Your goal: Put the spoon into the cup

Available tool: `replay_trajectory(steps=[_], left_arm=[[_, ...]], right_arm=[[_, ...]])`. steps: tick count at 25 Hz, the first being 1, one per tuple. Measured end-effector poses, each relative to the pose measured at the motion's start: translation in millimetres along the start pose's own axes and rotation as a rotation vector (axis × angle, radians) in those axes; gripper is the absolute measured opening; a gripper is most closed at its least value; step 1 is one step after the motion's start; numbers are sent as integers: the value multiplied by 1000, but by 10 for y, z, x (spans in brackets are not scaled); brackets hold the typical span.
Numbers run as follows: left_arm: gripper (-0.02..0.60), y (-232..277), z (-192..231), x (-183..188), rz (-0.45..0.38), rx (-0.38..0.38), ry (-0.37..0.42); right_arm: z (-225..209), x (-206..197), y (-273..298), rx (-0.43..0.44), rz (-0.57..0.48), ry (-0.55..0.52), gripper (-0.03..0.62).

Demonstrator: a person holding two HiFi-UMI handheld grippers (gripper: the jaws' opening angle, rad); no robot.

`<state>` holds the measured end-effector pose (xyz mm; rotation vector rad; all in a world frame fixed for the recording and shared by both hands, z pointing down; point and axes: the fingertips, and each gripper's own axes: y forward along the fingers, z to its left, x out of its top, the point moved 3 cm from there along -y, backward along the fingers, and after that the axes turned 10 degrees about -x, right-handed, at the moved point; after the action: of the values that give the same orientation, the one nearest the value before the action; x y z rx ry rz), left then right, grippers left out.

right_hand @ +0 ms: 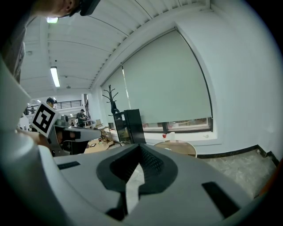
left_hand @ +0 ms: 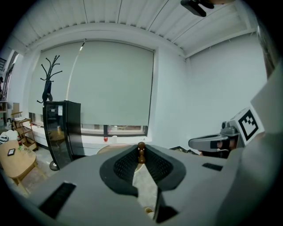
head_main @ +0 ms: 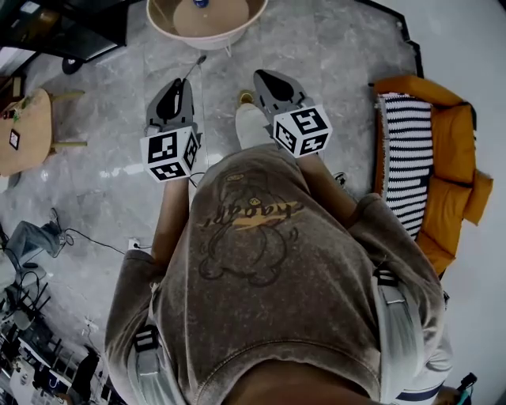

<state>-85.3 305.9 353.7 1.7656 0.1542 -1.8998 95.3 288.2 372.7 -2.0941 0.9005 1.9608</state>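
Slim brown-knobbed spoon (head_main: 195, 66) is clamped, pointing to 12 o'clock, by left hand-held gripper (head_main: 183, 82); right hand-held gripper (head_main: 258, 77) is closed, empty. Spoon could be jolted loose from the shallow tip grip.

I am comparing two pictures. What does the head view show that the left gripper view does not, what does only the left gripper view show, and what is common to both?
Only the head view: the orange sofa with its striped cushion, and the person's printed shirt.
Only the left gripper view: the window blind, the coat stand, the black cabinet and the ceiling.
Both: the left gripper with its jaws closed on the spoon, the right gripper, and the low wooden table.
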Motion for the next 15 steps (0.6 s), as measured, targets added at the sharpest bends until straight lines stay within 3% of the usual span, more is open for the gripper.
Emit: replay_trajectory(steps=[15], left_arm=[[54,869,425,421,18,23,-12]], right_arm=[[-459,460,832,50,21,-10,18]])
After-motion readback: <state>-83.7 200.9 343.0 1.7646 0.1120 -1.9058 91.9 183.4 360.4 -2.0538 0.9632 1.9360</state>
